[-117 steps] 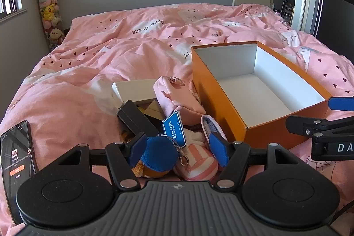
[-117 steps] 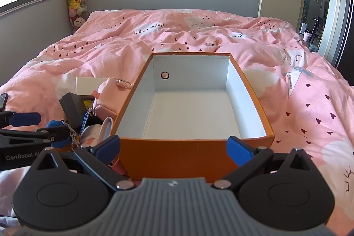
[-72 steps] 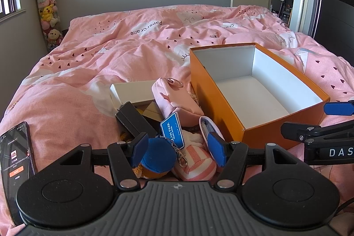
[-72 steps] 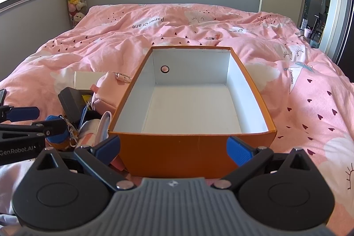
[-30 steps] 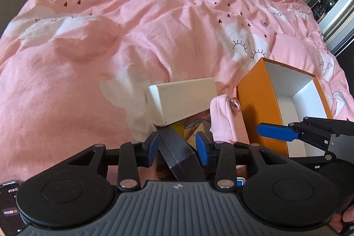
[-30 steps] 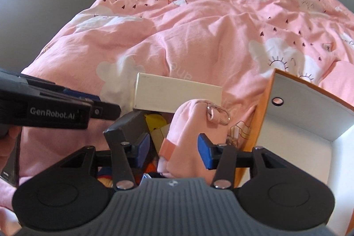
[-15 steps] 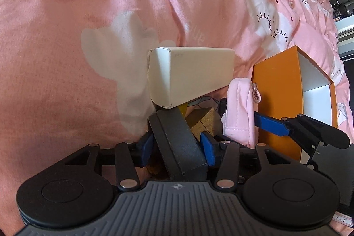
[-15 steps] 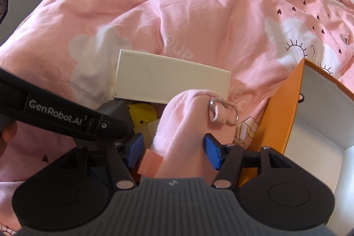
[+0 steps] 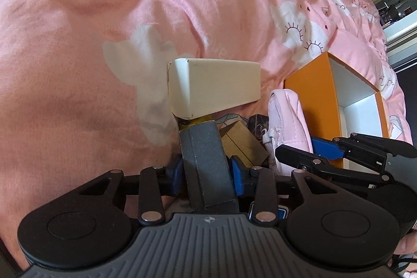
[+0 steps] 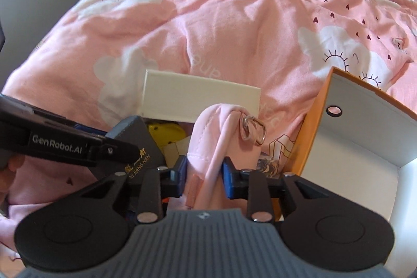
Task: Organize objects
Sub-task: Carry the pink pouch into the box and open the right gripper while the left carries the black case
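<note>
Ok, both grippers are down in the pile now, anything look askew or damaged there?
The white box sits tilted, propped on the clutter under it, with a scuffed corner. The left gripper clamps the dark box, the right gripper the pink pouch. Nothing spilled.

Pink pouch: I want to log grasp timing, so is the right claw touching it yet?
Touching. In the right wrist view, both blue pads of the right claw press against the pink pouch, pinching its fabric with no gap showing.
</note>
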